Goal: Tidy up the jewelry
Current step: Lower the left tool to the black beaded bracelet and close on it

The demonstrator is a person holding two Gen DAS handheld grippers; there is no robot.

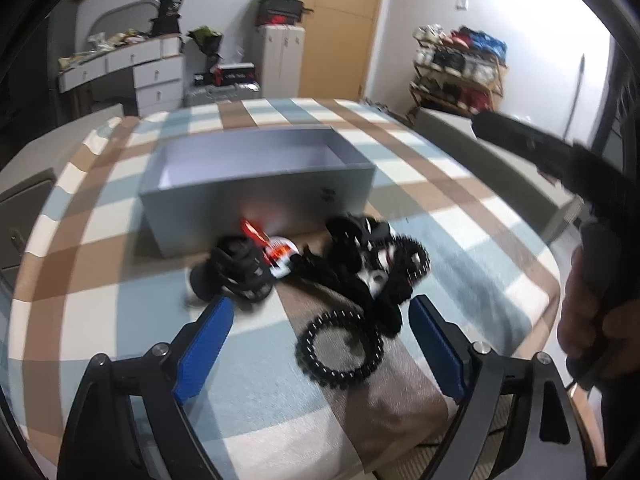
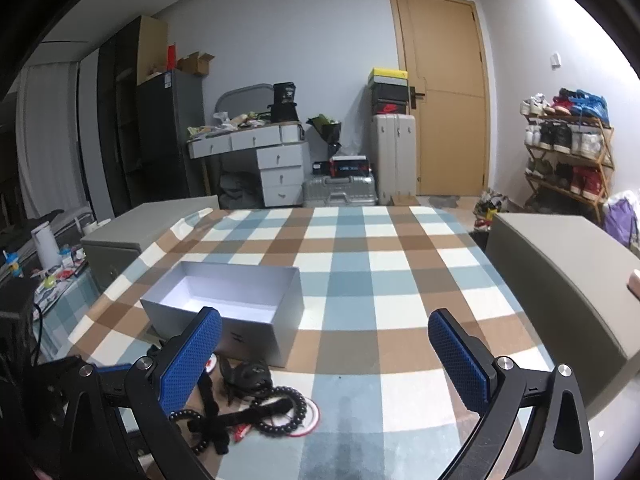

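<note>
Black beaded bracelet (image 1: 339, 347) lies on the checked tablecloth (image 1: 472, 200), nearest item of the jewelry pile (image 1: 360, 264), just in front of the open grey box (image 1: 256, 188), which looks empty. Left gripper (image 1: 320, 336) jaws spread, straddling the bracelet, nothing pinched. Right gripper (image 2: 324, 344) jaws also released, over bare cloth beside the pile. Advice: come down lower, pinch one side of the ring rather than across it, and stay clear of the tangled black pieces behind.
</note>
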